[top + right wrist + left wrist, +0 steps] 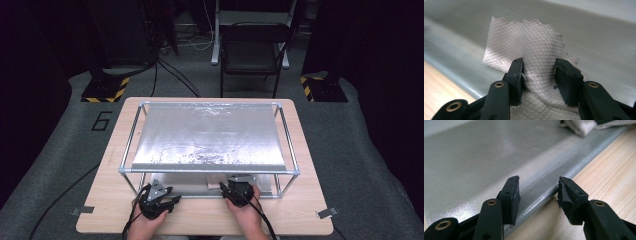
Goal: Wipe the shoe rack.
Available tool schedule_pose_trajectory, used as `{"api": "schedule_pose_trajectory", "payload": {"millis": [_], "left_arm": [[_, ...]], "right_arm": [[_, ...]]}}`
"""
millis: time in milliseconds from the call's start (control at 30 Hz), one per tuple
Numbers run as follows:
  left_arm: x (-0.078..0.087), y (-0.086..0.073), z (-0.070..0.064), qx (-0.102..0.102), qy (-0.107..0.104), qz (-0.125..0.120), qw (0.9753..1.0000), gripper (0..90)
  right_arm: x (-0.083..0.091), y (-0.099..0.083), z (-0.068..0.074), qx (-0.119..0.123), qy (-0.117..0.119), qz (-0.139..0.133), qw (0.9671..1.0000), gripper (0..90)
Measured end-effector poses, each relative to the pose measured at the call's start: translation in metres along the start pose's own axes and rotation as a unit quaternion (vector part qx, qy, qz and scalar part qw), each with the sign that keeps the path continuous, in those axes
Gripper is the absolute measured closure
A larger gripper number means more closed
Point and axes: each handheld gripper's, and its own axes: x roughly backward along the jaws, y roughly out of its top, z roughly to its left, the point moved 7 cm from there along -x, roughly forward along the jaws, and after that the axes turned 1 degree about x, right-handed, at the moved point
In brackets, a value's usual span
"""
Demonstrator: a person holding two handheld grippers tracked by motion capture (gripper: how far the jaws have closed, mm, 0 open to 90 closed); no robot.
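Our right hand-held gripper has its jaws set either side of a raised fold of the quilted white cloth, but we cannot tell whether they pinch it or merely straddle it. The cloth lies on the silver mat under the metal frame, close to the mat's near edge and right of centre. Our left hand-held gripper has its jaws apart and empty, poised over the stitched near hem of the mat, where it meets the wooden worktop.

As we judge it, the fold could slide out if the right jaws are loose, since the fabric is thin and limp. A lift could also drag the cloth against the frame's low near rail, and the left jaws could catch the mat's hem instead of the cloth.

The high view shows the frame, its reflective top sheet, both grippers at the near rail, and a chair beyond the worktop. The right gripper view shows the cloth's diamond weave and zigzag edge. In the left gripper view the cloth sits at the far right.
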Motion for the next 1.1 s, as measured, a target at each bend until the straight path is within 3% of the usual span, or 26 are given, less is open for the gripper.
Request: {"api": "schedule_pose_trajectory", "payload": {"millis": [33,67,267,433,467,533,567,633,667,767,800,933,967,1000,1100], "left_arm": [[0.000,0.000,0.000,0.000,0.000,0.000,1.0000,52.1],[0.000,0.000,0.000,0.000,0.000,0.000,1.0000,52.1],[0.000,0.000,0.000,-0.001,0.000,0.000,1.0000,52.1],[0.000,0.000,0.000,-0.002,0.001,-0.001,1.0000,52.0],[0.000,0.000,-0.001,-0.001,0.001,-0.001,1.0000,52.1],[0.000,0.000,0.000,-0.002,0.002,-0.001,1.0000,52.1],[0.000,0.000,0.000,-0.001,0.002,0.000,1.0000,52.1],[0.000,0.000,0.000,-0.001,0.002,-0.001,1.0000,52.1],[0.000,0.000,0.000,0.000,0.002,-0.001,1.0000,52.1],[0.000,0.000,0.000,0.000,0.002,0.000,1.0000,52.1],[0.000,0.000,0.000,0.000,0.002,0.000,1.0000,52.1],[0.000,0.000,0.000,-0.001,0.002,0.000,1.0000,52.1],[0.000,0.000,0.000,-0.001,0.002,0.000,1.0000,52.1],[0.000,0.000,0.000,-0.001,0.002,0.000,1.0000,52.1],[0.000,0.000,0.000,-0.001,0.002,0.000,1.0000,52.1]], "right_arm": [[0.000,0.000,0.000,0.000,0.000,0.000,1.0000,58.4],[-0.004,0.002,0.011,0.007,0.013,0.001,0.9999,58.4],[-0.004,0.006,0.020,0.005,0.040,-0.005,0.9992,52.5],[0.019,0.011,0.013,0.013,0.020,-0.040,0.9989,51.3],[0.024,0.011,0.014,-0.007,0.029,-0.040,0.9988,53.2],[0.027,0.010,0.012,-0.018,0.024,-0.042,0.9987,54.3],[0.030,0.009,0.005,-0.010,0.016,-0.040,0.9990,57.9],[0.029,0.005,-0.005,0.003,0.006,-0.035,0.9994,61.7],[0.022,-0.002,-0.008,-0.002,0.018,-0.017,0.9997,66.5],[0.015,-0.010,-0.007,-0.009,0.028,-0.003,0.9996,70.9],[0.013,-0.010,-0.003,-0.011,0.042,-0.011,0.9990,72.8],[0.009,-0.008,0.010,-0.031,0.047,-0.011,0.9983,73.5],[0.009,-0.008,0.010,-0.031,0.047,-0.011,0.9983,73.5],[0.006,-0.007,0.012,-0.008,0.044,-0.011,0.9989,73.4],[0.004,-0.005,0.019,-0.011,0.049,-0.013,0.9986,73.4]]}}
